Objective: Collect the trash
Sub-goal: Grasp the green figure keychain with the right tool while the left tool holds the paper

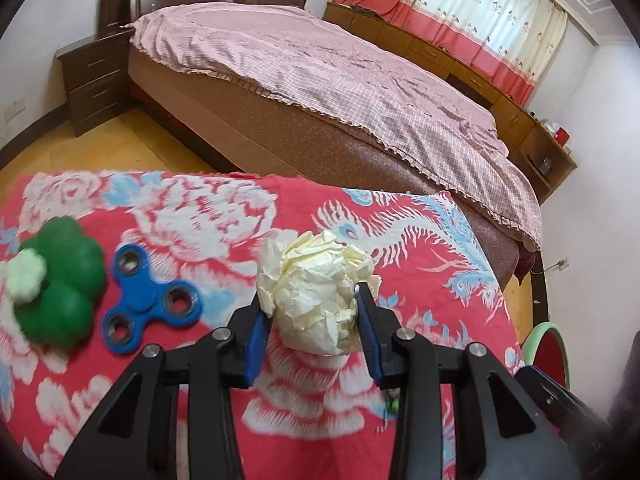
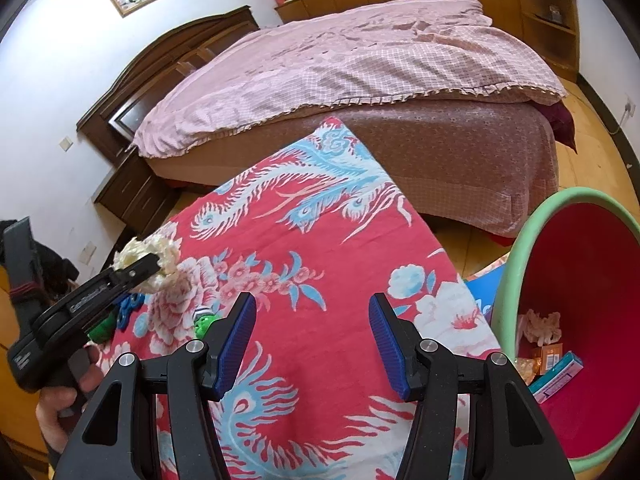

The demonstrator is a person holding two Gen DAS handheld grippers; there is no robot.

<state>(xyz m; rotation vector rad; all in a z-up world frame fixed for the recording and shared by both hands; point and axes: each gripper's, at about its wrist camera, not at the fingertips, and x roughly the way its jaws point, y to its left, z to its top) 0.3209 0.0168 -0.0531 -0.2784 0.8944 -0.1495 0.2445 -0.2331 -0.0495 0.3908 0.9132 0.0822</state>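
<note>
The table (image 1: 304, 208) is covered by a red cloth with white flowers and blue birds, and its far edge is seen just before the bed (image 1: 320, 64). Open cloth is left in front of the right hand-held gripper (image 2: 312, 328), whose blue pads are held wide apart with nothing between them. A ball of crumpled paper (image 1: 316, 292) is gripped between the pads of the left hand-held gripper (image 1: 312, 312); in the right wrist view it is seen lifted clear of the cloth near the left edge of the table. A blue spinner (image 1: 148, 300) and a green toy (image 1: 56, 284) are laid close together on the cloth, to the left of the paper ball. A bin (image 2: 520, 264) with a green rim and red inside is stood on the floor just past the right edge of the table, and small boxes and scraps are seen in it. The printing on the boxes is too small to be read, and so is the writing on the left hand-held gripper. A yellow wooden floor, white walls, a dark headboard, pink bedding, a low wooden cabinet (image 1: 432, 48) and pink curtains (image 1: 460, 0) are shown around the bed.
</note>
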